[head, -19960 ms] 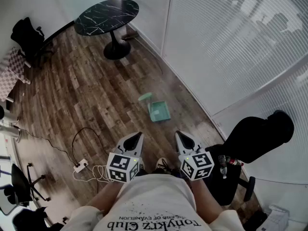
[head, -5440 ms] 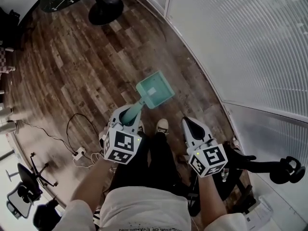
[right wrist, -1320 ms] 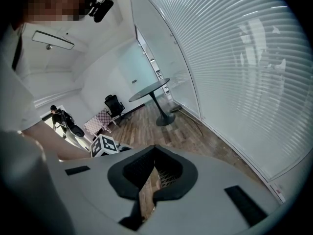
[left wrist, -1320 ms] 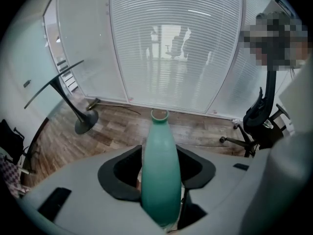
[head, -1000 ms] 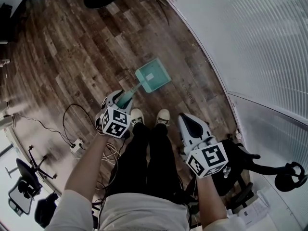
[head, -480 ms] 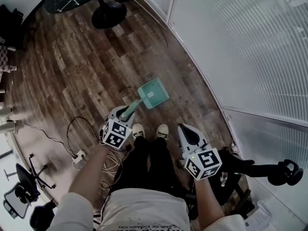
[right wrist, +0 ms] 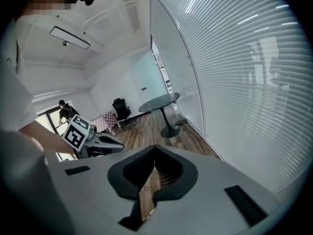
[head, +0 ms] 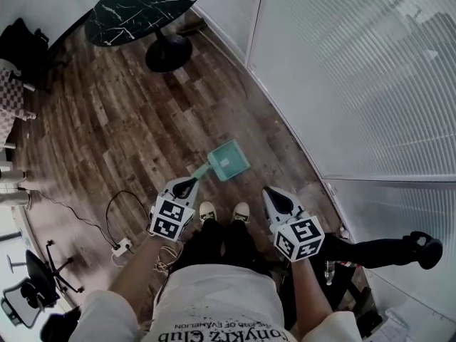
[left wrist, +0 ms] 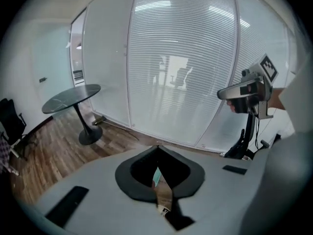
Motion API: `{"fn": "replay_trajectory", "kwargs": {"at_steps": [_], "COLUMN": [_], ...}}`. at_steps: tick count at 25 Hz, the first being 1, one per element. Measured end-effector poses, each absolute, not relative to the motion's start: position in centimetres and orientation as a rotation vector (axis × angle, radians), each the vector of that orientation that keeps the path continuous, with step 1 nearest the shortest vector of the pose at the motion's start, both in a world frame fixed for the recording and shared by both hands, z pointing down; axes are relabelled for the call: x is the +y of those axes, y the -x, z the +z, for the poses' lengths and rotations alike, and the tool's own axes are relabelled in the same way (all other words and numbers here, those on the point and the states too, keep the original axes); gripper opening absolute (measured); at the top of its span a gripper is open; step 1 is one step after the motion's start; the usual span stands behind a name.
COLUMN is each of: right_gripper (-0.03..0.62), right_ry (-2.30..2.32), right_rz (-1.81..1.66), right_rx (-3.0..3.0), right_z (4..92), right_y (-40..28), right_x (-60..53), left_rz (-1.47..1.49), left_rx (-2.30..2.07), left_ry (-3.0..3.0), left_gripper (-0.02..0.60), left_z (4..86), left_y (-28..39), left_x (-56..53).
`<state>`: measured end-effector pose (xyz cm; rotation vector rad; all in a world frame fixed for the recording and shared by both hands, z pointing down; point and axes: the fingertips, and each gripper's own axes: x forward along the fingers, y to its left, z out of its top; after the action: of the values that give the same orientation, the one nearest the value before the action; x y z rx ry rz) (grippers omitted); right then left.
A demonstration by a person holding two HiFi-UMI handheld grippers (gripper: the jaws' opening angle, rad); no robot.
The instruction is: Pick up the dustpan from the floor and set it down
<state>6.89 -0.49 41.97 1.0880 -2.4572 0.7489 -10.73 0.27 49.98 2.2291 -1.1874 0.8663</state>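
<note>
Brown wood-plank floor (head: 121, 127) fills most of the head view, bounded on the right by a curved white wall of ribbed glass (head: 356, 77). A person stands looking down at their own shoes (head: 207, 211).

Just in front of the shoes, the teal dustpan (head: 228, 160) lies flat on the floor, near the foot of the glass wall.

A second ago the left gripper (head: 187, 184) was down low with the dustpan's handle (head: 200, 170) between its fingers. Now that gripper has lifted away. Its fingers are clenched together on nothing, and its own view shows only a sliver of teal far below through the slit between them. The handle tip sits just beyond the gripper's nose in the head view, apparently apart from it. The dustpan looks set down and let go, so the task seems finished or nearly so.

The right gripper (head: 273, 197) has also risen. Its fingers are closed and empty, well apart from the dustpan.

The dustpan's long axis runs diagonally. The handle points back toward the person's left side, and the square scoop points away, toward the glass wall.
</note>
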Motion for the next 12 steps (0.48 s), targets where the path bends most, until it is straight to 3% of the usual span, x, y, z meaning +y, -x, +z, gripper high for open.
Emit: {"fn": "replay_trajectory", "kwargs": {"at_steps": [12], "right_gripper": [0.023], "right_ry": [-1.128], "right_rz": [0.689], "right_rx": [-2.488], "right_z": [38.0], "right_y": [-5.2], "right_x": [0.3], "left_rz": [0.663], "left_rx": [-1.315], "left_ry": [-2.08], "left_gripper": [0.021], "left_z": [41.9], "left_y": [10.6], "left_x": [2.5]}}
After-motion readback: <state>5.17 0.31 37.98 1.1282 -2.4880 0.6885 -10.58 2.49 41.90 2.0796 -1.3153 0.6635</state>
